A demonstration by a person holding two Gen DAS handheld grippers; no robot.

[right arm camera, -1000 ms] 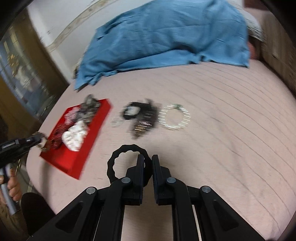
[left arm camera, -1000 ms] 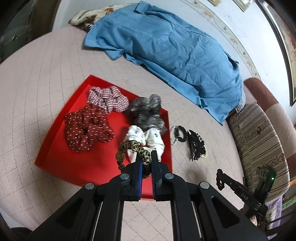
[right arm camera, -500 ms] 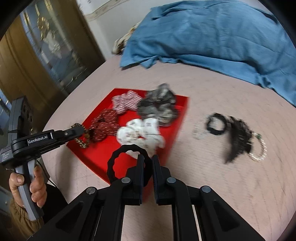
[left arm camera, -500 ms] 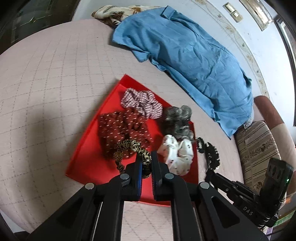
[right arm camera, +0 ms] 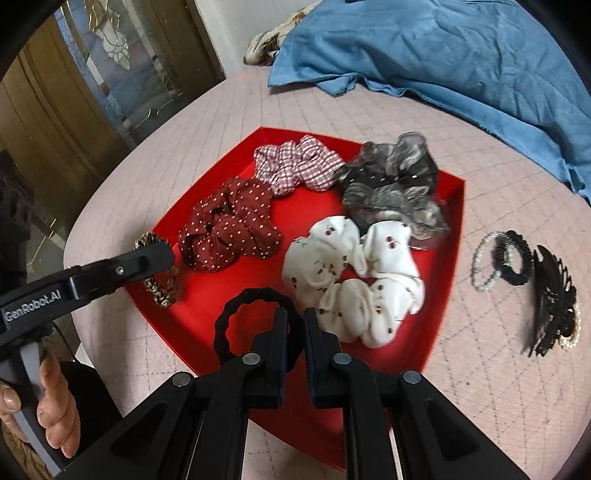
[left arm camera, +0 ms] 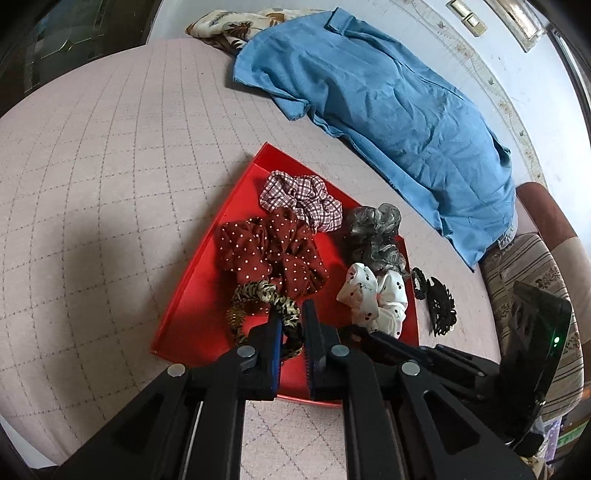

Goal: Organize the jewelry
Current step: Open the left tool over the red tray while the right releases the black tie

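1. While the left gripper (left arm camera: 290,321) hangs over the near part of the red tray (right arm camera: 448,258), its jaws are clamped together on a leopard-print scrunchie (left arm camera: 258,295), which dangles just above the tray floor beside the dark red polka-dot scrunchie (left arm camera: 269,251).
2. The right gripper (right arm camera: 294,328) is pinched on a black spiral hair tie (right arm camera: 255,299), held over the tray's near edge, just in front of the white cherry-print scrunchie (right arm camera: 354,280).
3. Inside the tray lie four scrunchies: the polka-dot one at the left, a red-and-white checked scrunchie (right arm camera: 295,166) behind it, a grey sheer scrunchie (right arm camera: 395,188) at the back right, and the white one touching the grey one's near side.
4. In the right wrist view, a person's hand (right arm camera: 48,410) grips the handle of the left tool at the lower left.
5. Outside the tray, to its right on the pink quilted bedcover (left arm camera: 92,184), sit a pearl bracelet (right arm camera: 482,266) overlapped by a black coiled hair tie (right arm camera: 513,262), and beside them a black claw clip (right arm camera: 554,299) lying over a beaded ring that is only partly visible.
6. A blue shirt (left arm camera: 388,99) is spread across the far side of the bed, with a floral cloth (left arm camera: 236,22) peeking out behind its collar end.
7. A striped cushion (left arm camera: 524,280) shows at the right edge of the left wrist view.
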